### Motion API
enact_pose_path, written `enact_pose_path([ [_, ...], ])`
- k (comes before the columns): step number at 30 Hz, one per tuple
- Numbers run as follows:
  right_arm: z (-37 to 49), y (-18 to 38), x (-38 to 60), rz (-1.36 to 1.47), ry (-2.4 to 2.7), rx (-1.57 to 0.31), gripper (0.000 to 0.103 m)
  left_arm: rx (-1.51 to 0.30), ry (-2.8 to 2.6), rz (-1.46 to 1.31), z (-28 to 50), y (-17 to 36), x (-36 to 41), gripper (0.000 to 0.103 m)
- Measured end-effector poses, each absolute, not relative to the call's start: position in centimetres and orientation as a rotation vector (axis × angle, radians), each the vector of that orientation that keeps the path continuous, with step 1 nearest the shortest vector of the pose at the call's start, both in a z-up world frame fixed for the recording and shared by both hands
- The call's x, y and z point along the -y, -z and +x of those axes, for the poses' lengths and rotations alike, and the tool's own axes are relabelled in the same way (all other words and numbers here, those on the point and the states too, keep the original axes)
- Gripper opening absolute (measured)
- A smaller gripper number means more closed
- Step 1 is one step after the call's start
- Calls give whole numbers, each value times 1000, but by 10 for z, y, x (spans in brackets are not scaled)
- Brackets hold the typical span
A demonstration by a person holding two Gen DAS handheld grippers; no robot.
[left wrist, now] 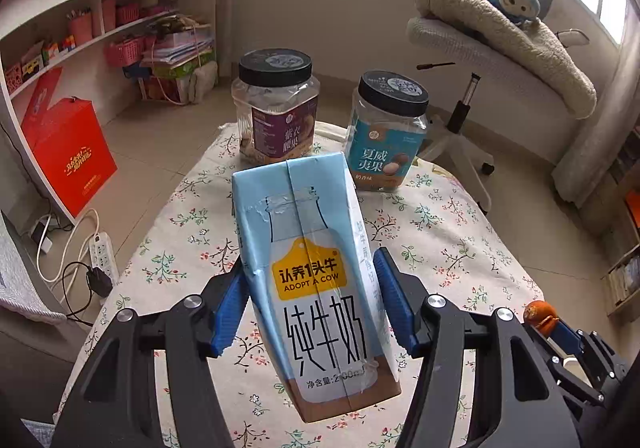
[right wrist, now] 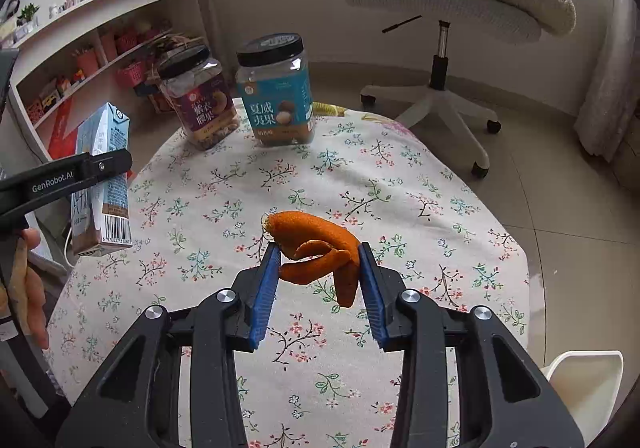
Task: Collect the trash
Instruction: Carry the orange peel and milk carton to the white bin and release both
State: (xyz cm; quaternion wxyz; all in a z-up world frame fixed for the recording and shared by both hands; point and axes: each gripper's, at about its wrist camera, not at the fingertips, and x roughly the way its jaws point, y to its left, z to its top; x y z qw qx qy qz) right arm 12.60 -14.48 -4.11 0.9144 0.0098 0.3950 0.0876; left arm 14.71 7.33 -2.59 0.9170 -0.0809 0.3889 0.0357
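My left gripper [left wrist: 312, 296] is shut on a light-blue milk carton [left wrist: 316, 280] and holds it tilted above the floral tablecloth [left wrist: 440, 232]. The carton also shows at the left of the right wrist view [right wrist: 102, 183], held by the left gripper [right wrist: 100, 167]. My right gripper [right wrist: 318, 272] is shut on a curled piece of orange peel [right wrist: 316, 248], held above the tablecloth [right wrist: 400, 187]. The peel and right gripper show at the right edge of the left wrist view [left wrist: 538, 314].
Two black-lidded snack jars stand at the table's far end: a purple-labelled one [left wrist: 276, 107] [right wrist: 198, 95] and a blue-labelled one [left wrist: 384, 131] [right wrist: 276, 87]. A white swivel chair [right wrist: 440, 7] with a blanket stands beyond. A white bin [right wrist: 588, 384] is at lower right. Shelves [left wrist: 80, 27] are at left.
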Motion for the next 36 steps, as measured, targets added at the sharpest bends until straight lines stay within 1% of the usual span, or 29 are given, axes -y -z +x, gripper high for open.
enact_pose_path([
  [6,98,14,168,61,-106,-740,38,-724,-35,-146,114,3,-62,60],
  [10,86,9,191,87,-37,-710,38,-690,8,-169,102,-3,-51,60],
  [15,69,4,228,123,59,-683,38,-660,73,-121,97,-5,-20,60],
  [23,42,-5,296,185,205,-640,38,-642,168,-79,89,-5,28,60],
  [36,-7,-3,388,290,424,-605,39,-648,343,-16,75,1,116,60],
])
